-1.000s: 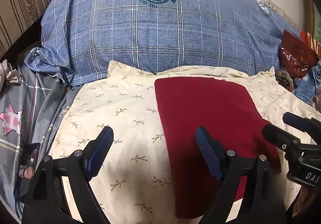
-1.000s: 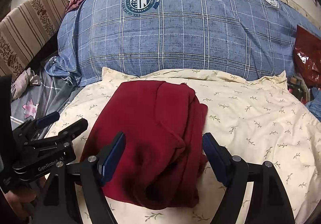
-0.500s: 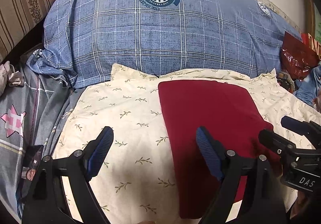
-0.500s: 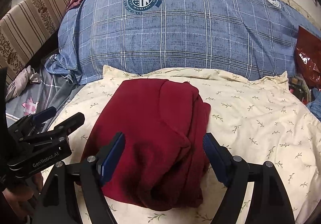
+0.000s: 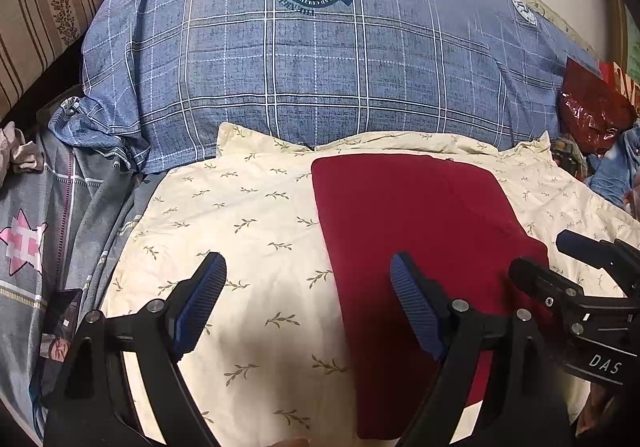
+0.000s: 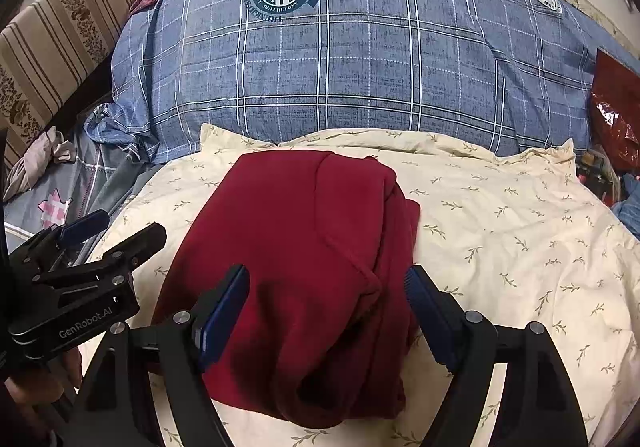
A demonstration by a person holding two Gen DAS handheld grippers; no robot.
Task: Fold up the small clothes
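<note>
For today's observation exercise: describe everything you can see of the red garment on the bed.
The red garment is dark red, soft and knit-looking, folded into a rough rectangle. Its left side lies smooth and flat; its right side shows bunched, layered folds. It rests on a cream leaf-print pillow, in front of a blue plaid pillow. Both tongs, left and right, are open; neither grips it.

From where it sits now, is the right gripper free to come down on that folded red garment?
Probably yes. The right gripper hangs open over the near end of the red garment on the cream pillow, nothing lying between. The left gripper sits off to the side.
</note>
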